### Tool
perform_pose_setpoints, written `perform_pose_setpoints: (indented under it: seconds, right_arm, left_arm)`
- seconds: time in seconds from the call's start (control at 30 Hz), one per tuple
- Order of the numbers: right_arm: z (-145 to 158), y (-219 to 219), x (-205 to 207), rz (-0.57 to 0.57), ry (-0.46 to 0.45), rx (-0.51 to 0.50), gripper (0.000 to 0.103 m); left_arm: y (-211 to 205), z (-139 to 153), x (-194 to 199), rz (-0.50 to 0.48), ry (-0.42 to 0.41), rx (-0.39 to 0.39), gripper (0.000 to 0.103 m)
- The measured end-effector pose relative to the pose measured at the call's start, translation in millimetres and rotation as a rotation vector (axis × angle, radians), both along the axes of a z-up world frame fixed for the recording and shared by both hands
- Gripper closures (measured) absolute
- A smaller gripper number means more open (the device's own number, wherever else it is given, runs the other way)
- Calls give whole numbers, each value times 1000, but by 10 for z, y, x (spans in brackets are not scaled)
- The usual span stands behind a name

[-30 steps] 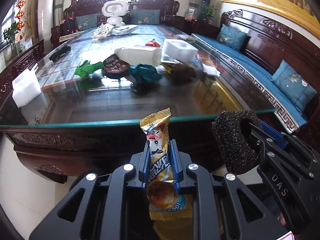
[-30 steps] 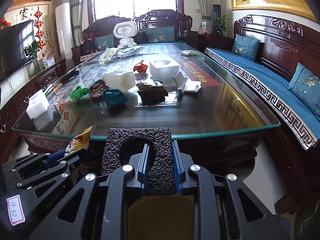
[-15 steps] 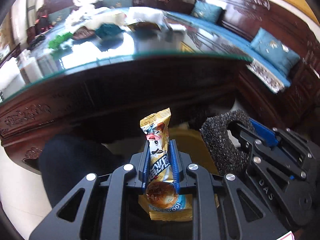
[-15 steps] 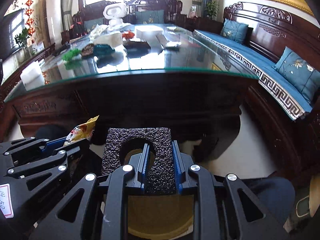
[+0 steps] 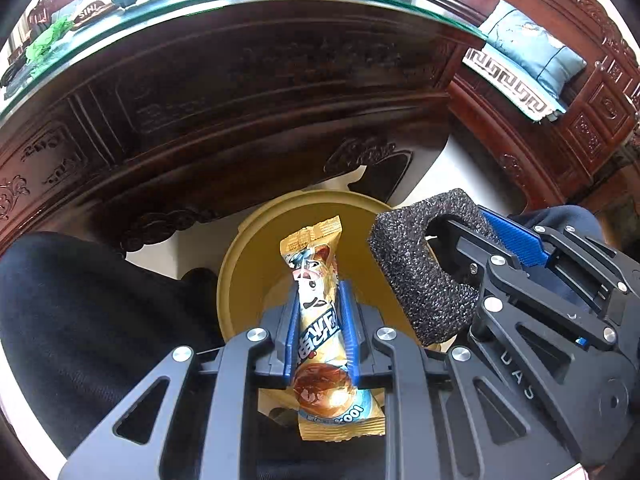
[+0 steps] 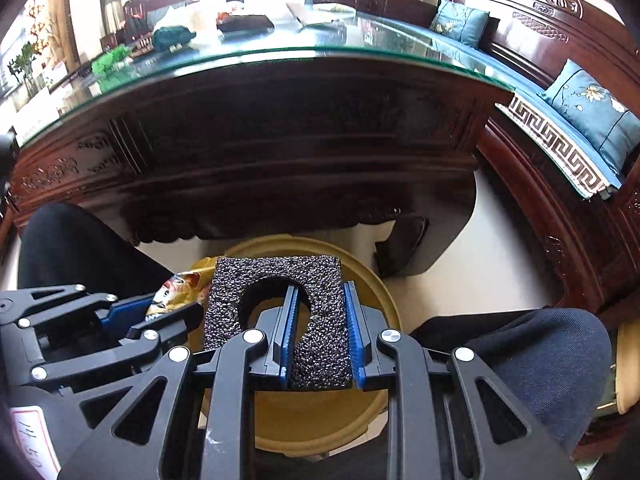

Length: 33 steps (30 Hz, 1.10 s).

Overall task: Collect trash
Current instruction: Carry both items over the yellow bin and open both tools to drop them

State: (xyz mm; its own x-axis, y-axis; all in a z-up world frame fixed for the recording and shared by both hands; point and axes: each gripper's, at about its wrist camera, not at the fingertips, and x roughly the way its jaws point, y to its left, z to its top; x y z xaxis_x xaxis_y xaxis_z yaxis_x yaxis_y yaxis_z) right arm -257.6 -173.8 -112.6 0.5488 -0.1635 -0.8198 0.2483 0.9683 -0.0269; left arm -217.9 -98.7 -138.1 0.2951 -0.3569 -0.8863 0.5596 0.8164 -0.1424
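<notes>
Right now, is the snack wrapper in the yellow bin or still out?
Still out. The left gripper is shut on the snack wrapper, held above the open yellow bin, not dropped in.

the snack wrapper [image 5: 320, 320] is glossy printed foil or plastic film, crinkled at its sealed ends, and it sits between the smooth blue plastic pads [image 5: 347, 328] of the left gripper [image 5: 319, 330], whose black frame looks like matt moulded plastic set with shiny metal screw heads. the black foam block [image 6: 276, 308] in the right gripper [image 6: 320, 334] is coarse, porous and matt with a speckled grain, against the smooth, dull yellow plastic of the round bin [image 6: 384, 300]. the table [image 6: 280, 136] is dark carved wood with a polished sheen under a glossy, reflective glass top [image 6: 360, 52], and the blue cushion [image 6: 592, 112] looks like soft satiny cloth with embroidery.
</notes>
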Motion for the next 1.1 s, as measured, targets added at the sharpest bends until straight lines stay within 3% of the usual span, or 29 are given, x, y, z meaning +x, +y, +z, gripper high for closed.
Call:
perform_pose_setpoints:
  seconds: [0.07,0.1,0.27,0.67,0.77,1.1]
  right_arm:
    - [-64,-27,7,-9,18,5,76]
    - [-73,-40,15,-13,23,12,67]
    - [-113,-114,13,-40,32,11,55]
    - [-39,-307,-9,-86,-1,33,52]
    - [-24,-355,-19,-98,-11,37,49]
    - [8,-404,-10,-105,-25,42,49]
  left_arm:
    - [-3,-43,1,-6,15,3,83]
    - [-10,-68,5,-7,21,6,84]
    - [-76,-129,46,-5,38,18,83]
    - [-135,-231,31,-35,92,17,83]
    - [-171,-243,22,-44,109,16,75]
    - [-264,-194,-42,-71,88,16,73]
